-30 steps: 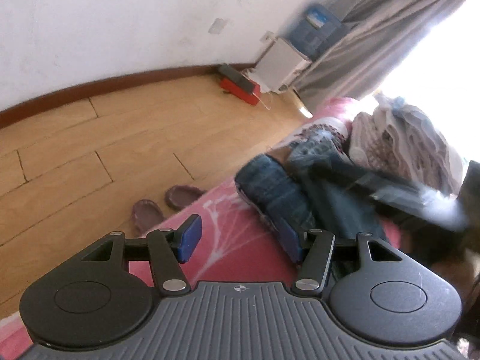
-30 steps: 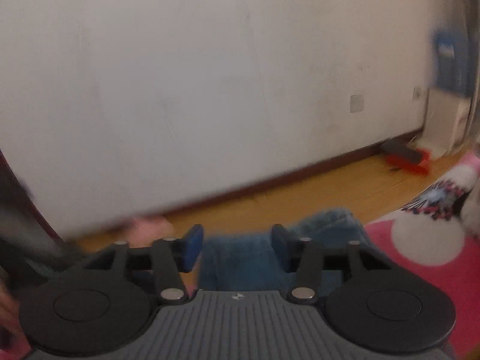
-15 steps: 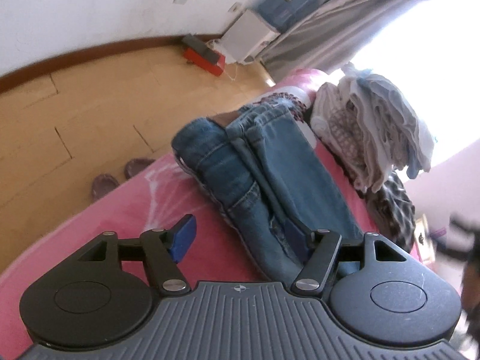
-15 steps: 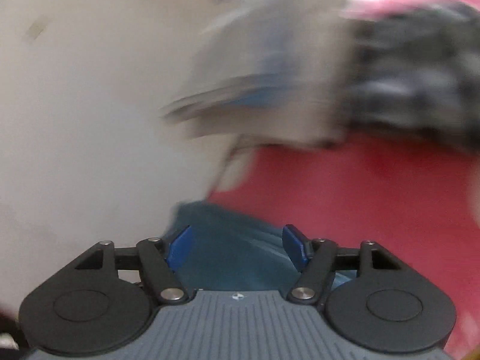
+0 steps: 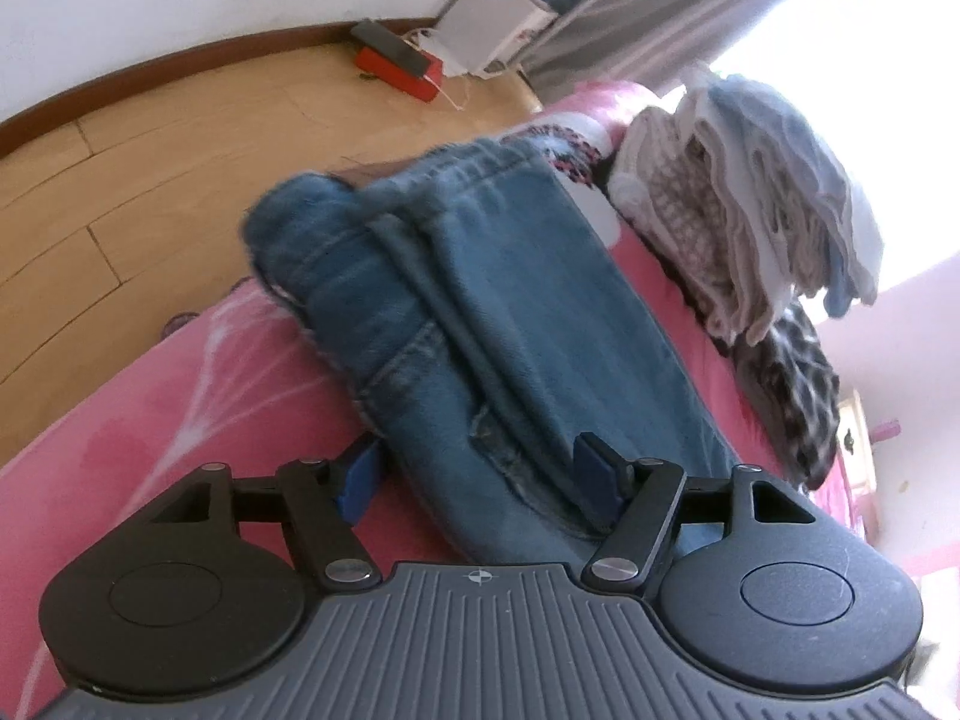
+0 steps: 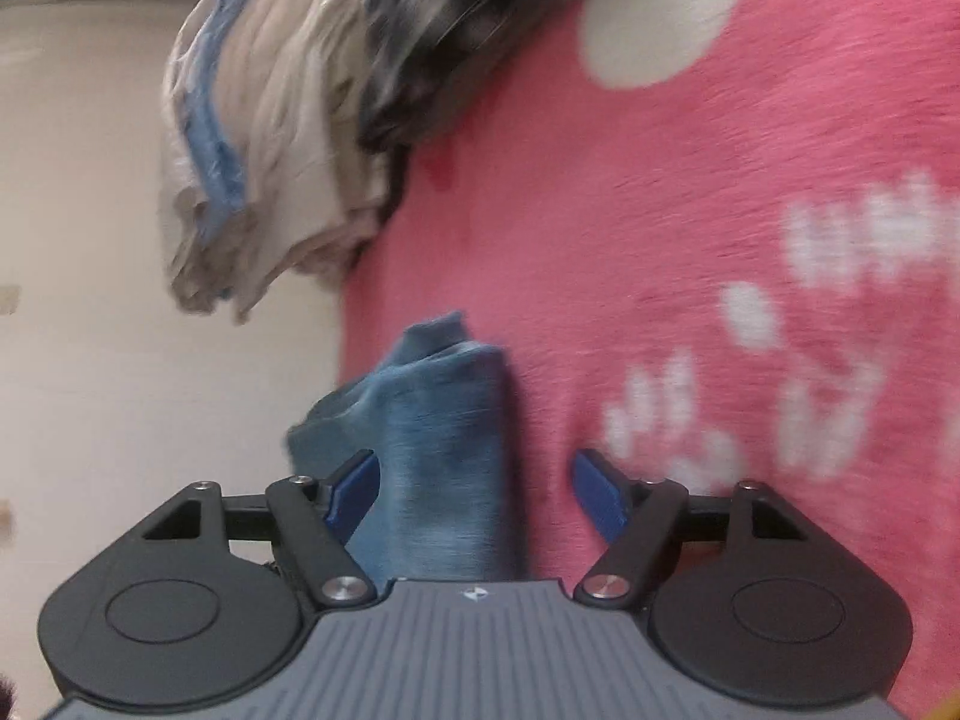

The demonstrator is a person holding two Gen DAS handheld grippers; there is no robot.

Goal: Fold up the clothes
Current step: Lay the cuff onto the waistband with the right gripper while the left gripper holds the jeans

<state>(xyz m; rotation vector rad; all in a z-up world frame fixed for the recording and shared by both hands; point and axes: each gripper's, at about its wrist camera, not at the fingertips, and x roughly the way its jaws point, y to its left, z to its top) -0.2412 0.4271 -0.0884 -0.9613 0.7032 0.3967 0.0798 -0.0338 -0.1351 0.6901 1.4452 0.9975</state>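
Observation:
Folded blue jeans (image 5: 480, 300) lie lengthwise on a pink blanket (image 5: 180, 408). My left gripper (image 5: 478, 483) straddles their near end; its jaws are opening, with one pad beside the denim edge and the other over the cloth. In the right wrist view, which is rolled sideways and blurred, another end of the jeans (image 6: 444, 438) sits between the jaws of my right gripper (image 6: 477, 492). Those jaws are opening too. A gap shows between the denim and the right-hand pad.
A stack of folded pale clothes (image 5: 750, 198) and a dark patterned garment (image 5: 798, 384) lie on the blanket beyond the jeans. The same stack (image 6: 258, 168) shows in the right wrist view. Left of the bed is wooden floor (image 5: 150, 150) with a red box (image 5: 399, 69); grey curtain (image 5: 660, 0) behind.
The left gripper has closed in on the jeans and its jaws have widened. The right gripper has swung from facing the wall to the blanket, rolled over, and spread its jaws.

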